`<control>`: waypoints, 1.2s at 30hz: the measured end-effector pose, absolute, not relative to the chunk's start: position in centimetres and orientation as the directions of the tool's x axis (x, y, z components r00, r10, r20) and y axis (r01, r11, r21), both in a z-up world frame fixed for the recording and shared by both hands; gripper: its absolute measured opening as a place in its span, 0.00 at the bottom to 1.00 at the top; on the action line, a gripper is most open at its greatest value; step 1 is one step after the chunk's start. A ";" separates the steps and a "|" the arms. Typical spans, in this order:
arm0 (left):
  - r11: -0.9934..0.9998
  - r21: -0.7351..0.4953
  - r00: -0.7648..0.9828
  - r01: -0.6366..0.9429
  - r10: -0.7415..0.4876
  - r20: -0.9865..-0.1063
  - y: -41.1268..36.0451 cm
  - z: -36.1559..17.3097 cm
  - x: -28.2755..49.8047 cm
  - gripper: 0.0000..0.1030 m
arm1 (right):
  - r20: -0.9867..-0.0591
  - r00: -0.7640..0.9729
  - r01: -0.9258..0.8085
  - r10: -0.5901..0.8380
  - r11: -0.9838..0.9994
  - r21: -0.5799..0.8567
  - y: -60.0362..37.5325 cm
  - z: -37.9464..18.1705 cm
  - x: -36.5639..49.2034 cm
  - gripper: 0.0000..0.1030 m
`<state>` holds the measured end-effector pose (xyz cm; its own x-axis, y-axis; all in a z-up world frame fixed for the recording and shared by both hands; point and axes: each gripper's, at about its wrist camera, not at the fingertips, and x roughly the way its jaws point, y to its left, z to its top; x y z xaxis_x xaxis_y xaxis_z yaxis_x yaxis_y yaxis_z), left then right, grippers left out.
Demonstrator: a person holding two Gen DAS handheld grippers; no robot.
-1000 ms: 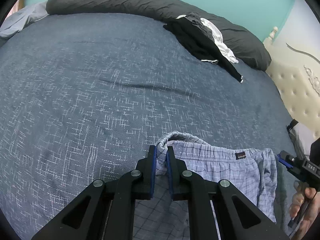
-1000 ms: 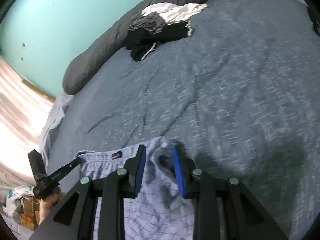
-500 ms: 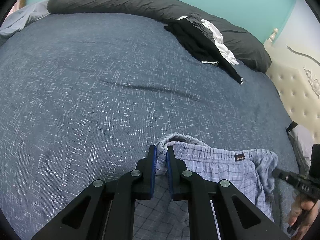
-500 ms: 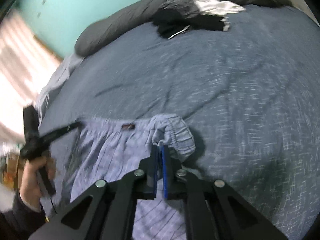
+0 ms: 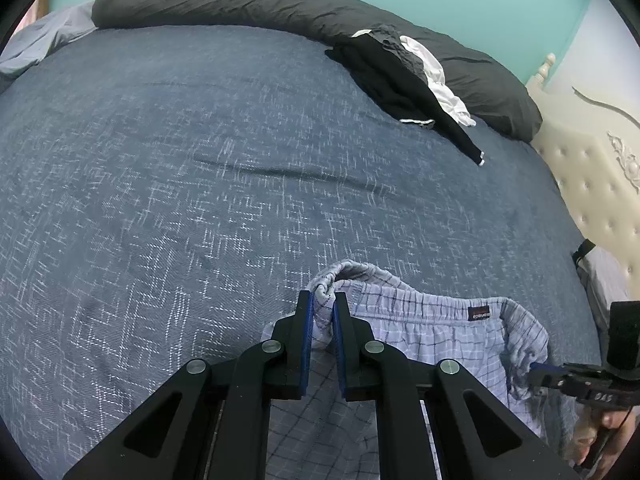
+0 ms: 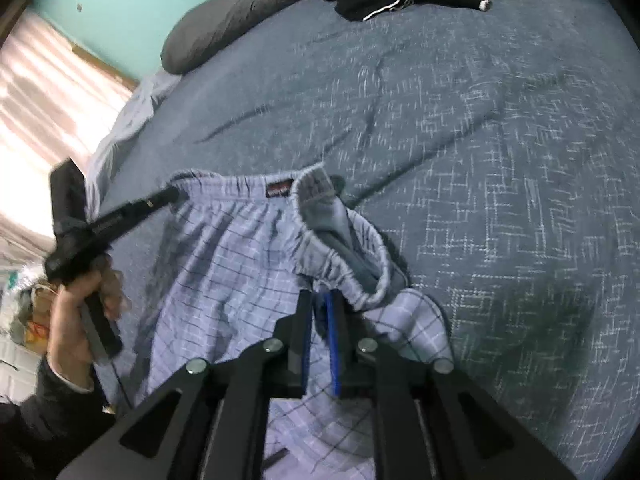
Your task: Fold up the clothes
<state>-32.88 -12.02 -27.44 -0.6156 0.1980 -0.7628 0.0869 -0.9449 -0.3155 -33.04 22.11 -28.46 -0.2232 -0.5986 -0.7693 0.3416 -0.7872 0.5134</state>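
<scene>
So compared to a second back, our right gripper (image 6: 321,304) has moved in on the plaid shorts (image 5: 436,332) and clamped down; back then its jaws stood wide around the bunched waistband corner, and they've just eased back open a hair, but the fabric is pinched between the blue pads. The right end of the waistband now looks lifted and folded over itself, where it lay flatter before. Our left gripper (image 5: 321,312) hasn't budged, same spot, still nearly closed on the left corner of the elastic waistband, cloth squeezed between its pads. In the right wrist view we can see our left hand (image 6: 74,320) wrapped round the handle. The shorts sit at the near edge of the blue bedspread (image 5: 200,180), stretched between both grippers, label facing up. Pile of dark clothes (image 5: 396,76) well apart, up by the grey pillow (image 5: 224,0)
</scene>
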 end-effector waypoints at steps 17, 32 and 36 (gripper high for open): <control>-0.945 -0.315 -0.613 0.092 0.196 -0.765 -12.1 -27.5 -32.9 0.10 | -0.626 -0.427 -0.028 -0.652 -0.683 0.730 29.9 -29.8 -34.6 0.29; -0.942 -0.325 -0.607 0.089 0.207 -0.767 -12.2 -27.7 -32.8 0.10 | -0.517 -0.507 -0.150 -0.690 -0.520 0.841 31.1 -31.6 -36.3 0.34; -0.942 -0.324 -0.607 0.086 0.208 -0.767 -12.0 -27.7 -32.8 0.10 | -0.551 -0.501 -0.123 -0.667 -0.576 0.808 31.1 -31.3 -37.0 0.34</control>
<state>-32.80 -12.01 -27.71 -0.6073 0.2077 -0.7668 0.0863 -0.9422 -0.3236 -36.99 31.12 -31.35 -0.5014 -0.6670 -0.5511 -0.1226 -0.5758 0.8084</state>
